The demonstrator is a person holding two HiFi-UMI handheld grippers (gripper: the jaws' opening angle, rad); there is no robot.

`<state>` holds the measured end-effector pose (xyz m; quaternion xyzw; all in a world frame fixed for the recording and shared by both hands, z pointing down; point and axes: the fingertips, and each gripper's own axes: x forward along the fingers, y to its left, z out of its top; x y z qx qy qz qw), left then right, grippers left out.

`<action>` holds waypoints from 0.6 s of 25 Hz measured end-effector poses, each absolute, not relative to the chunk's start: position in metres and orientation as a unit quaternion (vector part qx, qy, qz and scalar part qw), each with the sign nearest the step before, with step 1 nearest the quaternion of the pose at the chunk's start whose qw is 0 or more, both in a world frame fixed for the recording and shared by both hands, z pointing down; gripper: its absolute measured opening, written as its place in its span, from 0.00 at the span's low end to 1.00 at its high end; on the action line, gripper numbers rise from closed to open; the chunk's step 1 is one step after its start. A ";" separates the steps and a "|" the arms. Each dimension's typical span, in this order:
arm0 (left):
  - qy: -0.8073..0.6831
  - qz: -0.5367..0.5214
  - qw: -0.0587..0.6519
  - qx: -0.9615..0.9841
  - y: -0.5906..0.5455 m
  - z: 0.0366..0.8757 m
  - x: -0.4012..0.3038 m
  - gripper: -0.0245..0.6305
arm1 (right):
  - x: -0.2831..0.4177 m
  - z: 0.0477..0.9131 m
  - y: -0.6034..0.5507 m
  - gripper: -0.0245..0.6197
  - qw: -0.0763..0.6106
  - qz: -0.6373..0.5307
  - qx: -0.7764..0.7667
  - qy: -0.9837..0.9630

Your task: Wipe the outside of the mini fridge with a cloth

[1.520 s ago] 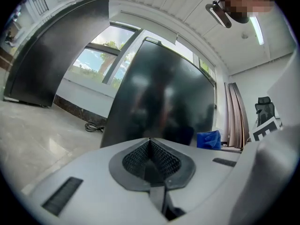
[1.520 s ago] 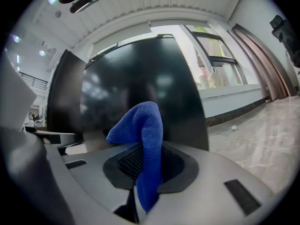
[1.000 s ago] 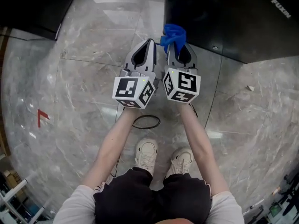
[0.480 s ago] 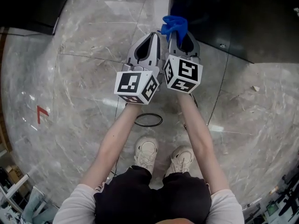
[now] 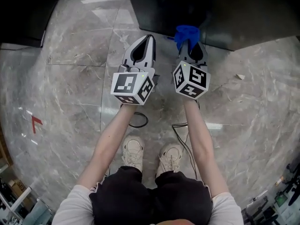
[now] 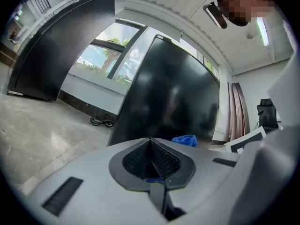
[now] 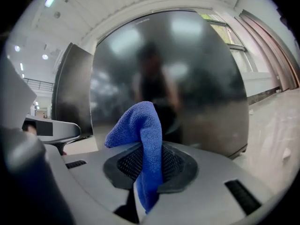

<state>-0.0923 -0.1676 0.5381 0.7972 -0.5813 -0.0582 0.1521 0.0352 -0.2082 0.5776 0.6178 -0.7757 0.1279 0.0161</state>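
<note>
Cloth (image 7: 140,139) is showing as blue microfibre, bunched into a folded peak. Right hand-held gripper (image 7: 149,170) is clamping it, with the long axis running along the jaws. The peak is sticking out past the tips and pointing at the mini fridge (image 5: 234,13), a glossy black box standing on the marble floor (image 5: 70,78). Can't tell whether the cloth is touching the fridge. Left hand-held gripper (image 6: 151,144) is sitting just beside, jaws together, holding nothing.
</note>
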 end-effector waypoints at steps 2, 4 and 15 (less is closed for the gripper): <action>-0.573 -0.057 0.154 0.803 -0.169 0.538 -0.074 0.04 | 0.069 0.576 -0.207 0.16 0.013 0.130 0.638 -0.759; -0.564 -0.060 0.157 0.808 -0.172 0.540 -0.056 0.04 | 0.105 0.575 -0.205 0.16 0.012 0.129 0.661 -0.739; -0.525 -0.043 0.160 0.835 -0.182 0.551 0.020 0.04 | 0.247 0.582 -0.215 0.16 0.033 0.119 0.735 -0.666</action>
